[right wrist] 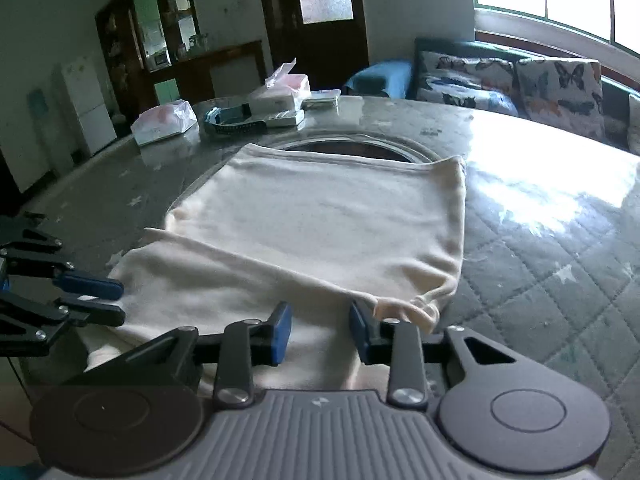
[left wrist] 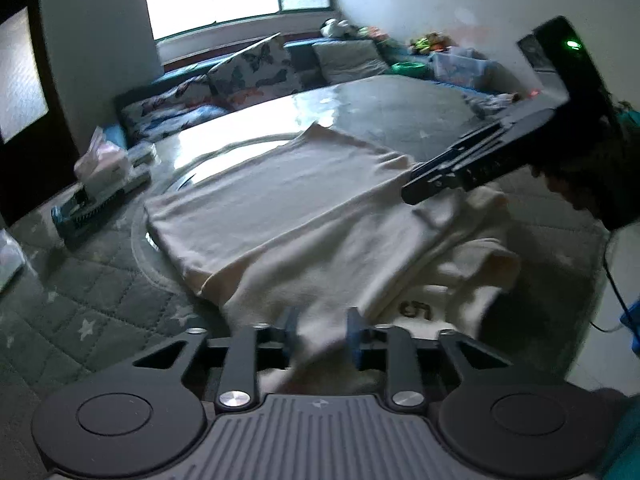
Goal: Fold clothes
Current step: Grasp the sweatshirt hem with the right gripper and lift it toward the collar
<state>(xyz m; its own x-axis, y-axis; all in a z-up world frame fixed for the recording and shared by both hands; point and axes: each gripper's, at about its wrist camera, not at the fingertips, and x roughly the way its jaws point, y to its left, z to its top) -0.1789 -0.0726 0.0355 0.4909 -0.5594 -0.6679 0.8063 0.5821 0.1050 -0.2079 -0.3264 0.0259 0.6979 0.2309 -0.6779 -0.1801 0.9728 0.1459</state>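
With both my grippers, left (left wrist: 320, 334) and right (right wrist: 320, 330), parted over cream knit shirt (right wrist: 320, 216), nothing gripped: folded flap may spring back, near edge bunching.

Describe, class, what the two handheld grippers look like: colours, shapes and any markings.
Each gripper, left gripper and right gripper, has blue pads on black linkage arms with silver pivot bolts. Behind sits a grey ribbed body flanked by two round black discs, with a small logo at its centre. A green light glows on the right gripper's black housing.
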